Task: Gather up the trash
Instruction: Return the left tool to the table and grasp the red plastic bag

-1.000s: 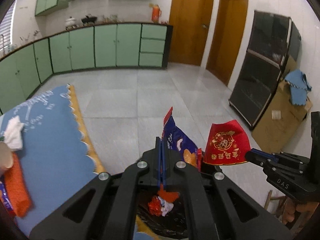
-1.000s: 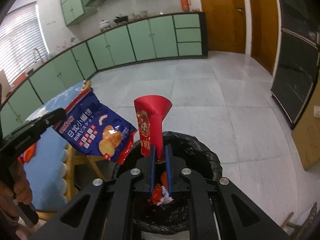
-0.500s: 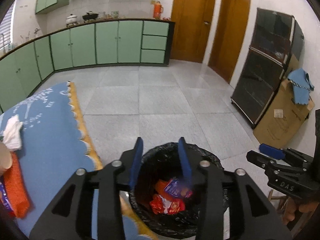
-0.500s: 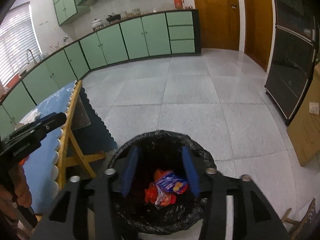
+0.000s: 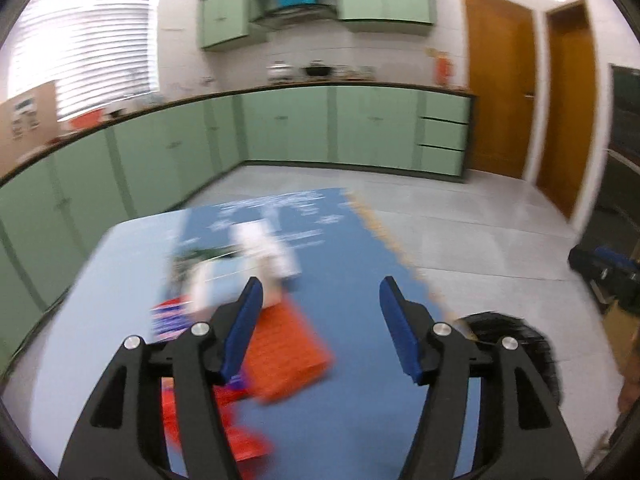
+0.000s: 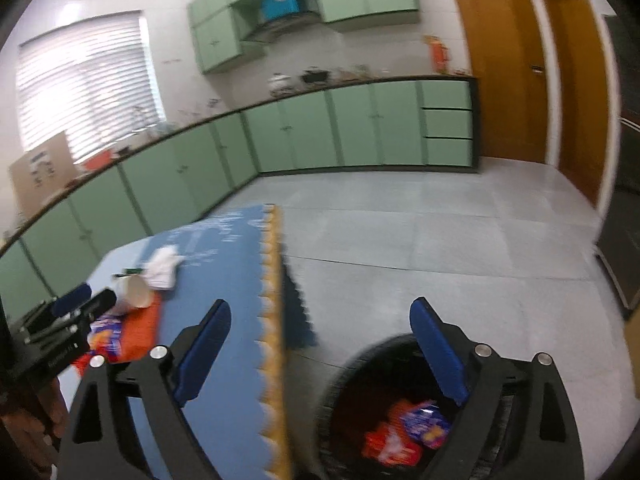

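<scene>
My left gripper [image 5: 320, 300] is open and empty above the blue-clothed table [image 5: 360, 264]. On the table lie an orange packet [image 5: 286, 350], a white crumpled tissue [image 5: 266, 252], a paper cup [image 6: 136, 292] and a blue snack wrapper [image 6: 106, 330]. My right gripper [image 6: 320, 328] is open and empty between the table edge and the black-lined trash bin [image 6: 360, 364]. The bin holds red and blue wrappers [image 6: 412, 432]. The left gripper also shows at the left of the right wrist view [image 6: 72, 308].
Green cabinets [image 5: 280, 128] line the far walls. Two wooden doors [image 5: 500, 100] stand at the right. The tiled floor [image 6: 440, 232] spreads beyond the bin. A dark cabinet [image 6: 624, 220] is at the far right.
Both grippers let their wrappers fall into the bin and opened wide. Both then swung left, the left one over the table; the views are blurred by motion.
</scene>
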A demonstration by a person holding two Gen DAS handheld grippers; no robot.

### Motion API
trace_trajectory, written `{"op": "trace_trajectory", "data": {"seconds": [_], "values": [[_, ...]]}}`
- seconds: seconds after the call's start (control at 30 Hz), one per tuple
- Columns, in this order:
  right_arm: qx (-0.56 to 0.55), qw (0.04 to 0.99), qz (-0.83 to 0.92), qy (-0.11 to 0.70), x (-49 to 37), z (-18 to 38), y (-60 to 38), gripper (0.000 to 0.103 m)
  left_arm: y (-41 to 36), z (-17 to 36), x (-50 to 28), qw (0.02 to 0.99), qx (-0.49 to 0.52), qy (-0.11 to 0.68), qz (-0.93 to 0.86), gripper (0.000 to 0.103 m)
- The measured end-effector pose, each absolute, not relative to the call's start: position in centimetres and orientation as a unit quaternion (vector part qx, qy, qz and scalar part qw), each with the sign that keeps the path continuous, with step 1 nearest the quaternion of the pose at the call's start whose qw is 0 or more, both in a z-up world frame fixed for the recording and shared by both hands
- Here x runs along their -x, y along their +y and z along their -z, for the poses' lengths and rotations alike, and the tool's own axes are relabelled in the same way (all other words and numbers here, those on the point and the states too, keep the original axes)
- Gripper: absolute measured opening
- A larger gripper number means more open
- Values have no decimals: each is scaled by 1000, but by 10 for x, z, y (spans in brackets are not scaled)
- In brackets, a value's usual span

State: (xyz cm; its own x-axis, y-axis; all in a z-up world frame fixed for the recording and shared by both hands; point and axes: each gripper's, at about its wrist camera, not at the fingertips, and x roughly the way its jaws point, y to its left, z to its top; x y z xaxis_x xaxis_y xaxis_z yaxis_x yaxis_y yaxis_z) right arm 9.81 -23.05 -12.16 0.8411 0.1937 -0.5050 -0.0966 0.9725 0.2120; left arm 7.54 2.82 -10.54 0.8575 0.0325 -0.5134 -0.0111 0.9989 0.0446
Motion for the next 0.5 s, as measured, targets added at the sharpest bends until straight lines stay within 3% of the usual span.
{"op": "trace_trajectory", "data": {"seconds": [0.23, 0.5], "values": [[-70, 945, -153, 281, -108, 137, -149, 89, 97, 125, -46, 950, 2, 298, -94, 65], [-30, 944, -181, 274, -97, 145, -93, 89, 121, 149, -43, 940, 34, 329, -89, 71]]}}
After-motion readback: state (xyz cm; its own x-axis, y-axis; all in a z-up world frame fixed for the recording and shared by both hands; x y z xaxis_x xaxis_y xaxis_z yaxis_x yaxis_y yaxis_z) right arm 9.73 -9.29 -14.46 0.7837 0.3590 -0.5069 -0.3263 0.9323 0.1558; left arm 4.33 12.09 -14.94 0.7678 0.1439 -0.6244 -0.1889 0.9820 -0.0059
